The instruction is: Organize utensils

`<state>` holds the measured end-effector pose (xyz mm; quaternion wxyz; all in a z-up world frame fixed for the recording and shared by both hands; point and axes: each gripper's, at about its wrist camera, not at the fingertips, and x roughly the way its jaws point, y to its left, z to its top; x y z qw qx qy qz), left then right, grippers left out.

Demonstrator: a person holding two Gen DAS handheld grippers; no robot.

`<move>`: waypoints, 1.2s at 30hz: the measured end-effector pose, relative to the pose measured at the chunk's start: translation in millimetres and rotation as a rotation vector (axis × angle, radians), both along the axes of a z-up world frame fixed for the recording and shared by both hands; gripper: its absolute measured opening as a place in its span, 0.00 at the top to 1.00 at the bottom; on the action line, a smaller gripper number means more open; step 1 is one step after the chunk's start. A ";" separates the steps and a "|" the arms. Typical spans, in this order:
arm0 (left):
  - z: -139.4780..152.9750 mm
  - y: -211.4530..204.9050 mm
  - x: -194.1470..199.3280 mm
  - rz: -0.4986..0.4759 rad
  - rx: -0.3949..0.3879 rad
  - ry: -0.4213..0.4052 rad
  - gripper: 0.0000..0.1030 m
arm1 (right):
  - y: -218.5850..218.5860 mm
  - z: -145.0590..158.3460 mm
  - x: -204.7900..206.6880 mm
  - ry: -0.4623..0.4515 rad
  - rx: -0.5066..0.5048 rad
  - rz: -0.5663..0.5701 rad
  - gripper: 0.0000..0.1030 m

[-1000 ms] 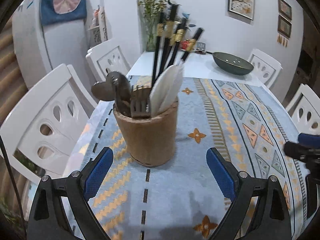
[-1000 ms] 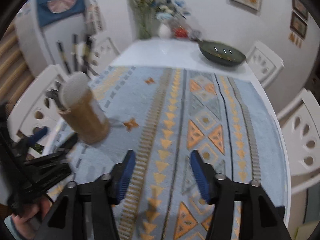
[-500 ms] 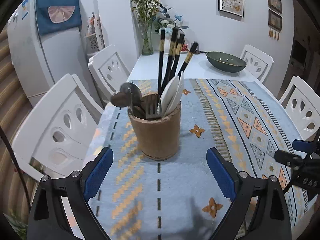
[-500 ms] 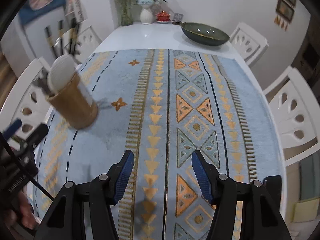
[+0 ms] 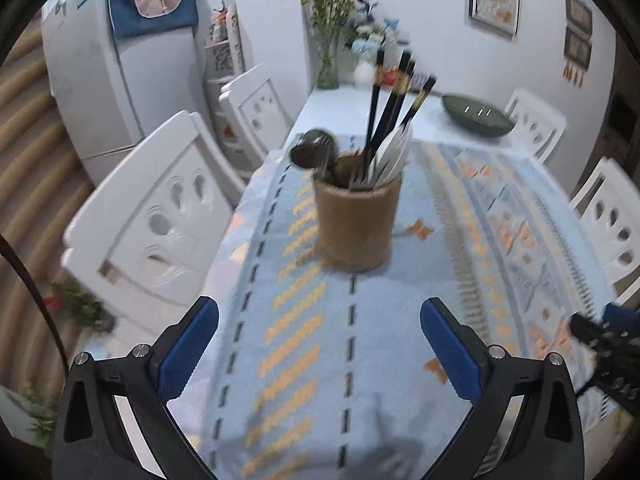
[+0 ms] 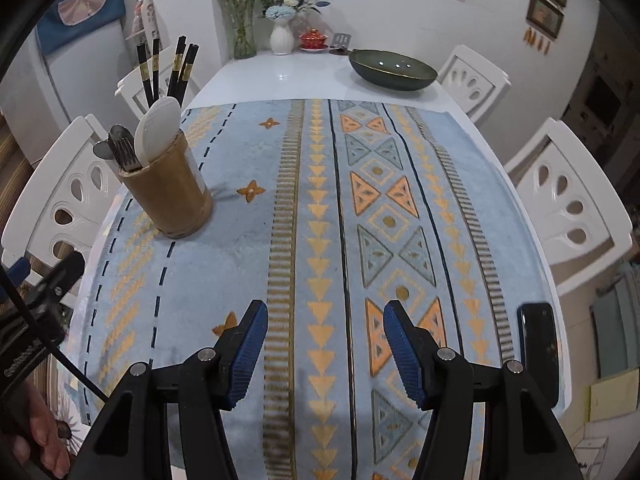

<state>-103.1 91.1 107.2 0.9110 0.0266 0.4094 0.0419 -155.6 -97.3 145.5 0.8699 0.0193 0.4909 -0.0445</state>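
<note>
From the left wrist view we see our left gripper with its jaws opening wide and nothing between them, only the patterned blue tablecloth below. Ahead of the gripper, well apart from its fingertips, stands the wooden utensil holder, upright on the cloth near the table's left edge. In it we make out black chopsticks rising tallest, white spoons leaning right, a fork, and a dark metal spoon leaning left. At the far right edge a blurred part of our right gripper shows. A dark green bowl sits at the far end of the table.

From the right wrist view we see our right gripper with its jaws spread partway and empty, hovering over the cloth. The holder stands to the left, well apart from this gripper. A black phone lies by the right table edge, and a hand shows at the lower left corner
</note>
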 end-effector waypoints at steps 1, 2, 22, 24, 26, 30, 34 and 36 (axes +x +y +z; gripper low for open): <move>0.3 -0.1 -1.9 -0.003 0.009 0.004 0.02 | 0.3 1.1 -3.1 -0.005 0.009 -0.006 0.44; 2.0 0.4 -5.4 -0.014 0.009 0.006 0.02 | -0.4 2.4 -4.2 -0.009 0.015 -0.011 0.44; 25.5 -25.4 -13.1 -0.087 0.000 -0.067 0.02 | -7.5 20.4 -12.0 -0.091 0.038 0.019 0.44; 25.5 -30.7 -5.4 -0.081 -0.011 -0.065 0.02 | -12.5 19.3 -6.8 -0.082 0.033 0.025 0.44; 24.3 -38.5 2.7 -0.084 -0.016 -0.054 0.02 | -19.0 18.2 0.6 -0.068 0.030 0.025 0.44; 18.2 -55.0 16.8 -0.090 -0.015 -0.031 0.02 | -36.8 15.6 16.2 -0.050 0.020 0.021 0.44; 11.0 -66.1 27.5 -0.081 -0.025 -0.009 0.02 | -51.8 11.3 30.9 -0.032 0.019 0.020 0.44; 7.6 -70.7 32.7 -0.074 -0.017 0.002 0.02 | -57.8 7.1 37.1 -0.020 0.019 0.024 0.44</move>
